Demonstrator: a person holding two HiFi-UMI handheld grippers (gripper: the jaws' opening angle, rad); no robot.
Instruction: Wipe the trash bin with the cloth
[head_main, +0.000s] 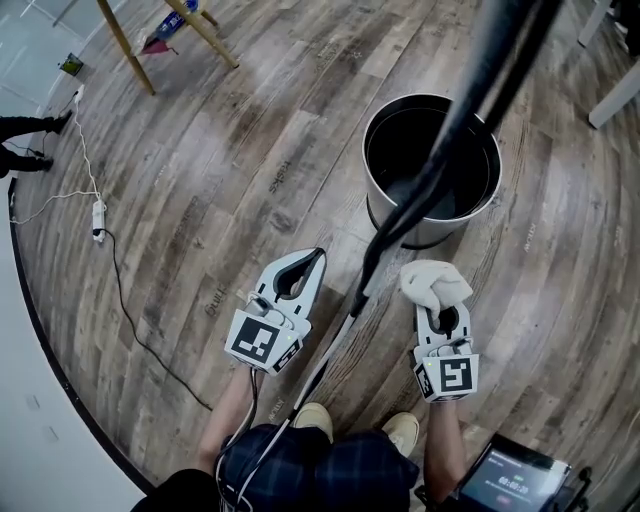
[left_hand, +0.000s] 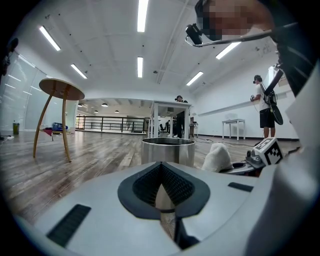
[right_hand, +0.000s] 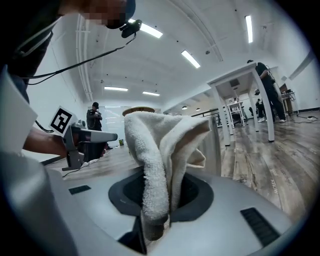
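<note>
The round metal trash bin (head_main: 430, 225) stands on the wood floor ahead of me, its black inside open to view; it also shows in the left gripper view as a trash bin (left_hand: 168, 150) just beyond the jaws. My right gripper (head_main: 440, 305) is shut on a white terry cloth (head_main: 434, 282), which bunches above the jaws a short way in front of the bin's near wall. In the right gripper view the cloth (right_hand: 160, 150) fills the space between the jaws of the right gripper (right_hand: 159, 210). My left gripper (head_main: 318, 256) is shut and holds nothing, left of the bin.
A black cable (head_main: 440, 160) hangs across the bin down toward my feet. A wooden stool (head_main: 130, 40) stands far left, with a power strip (head_main: 98, 215) and cord on the floor. A white table leg (head_main: 612, 100) is at the right. A person (left_hand: 265, 107) stands in the distance.
</note>
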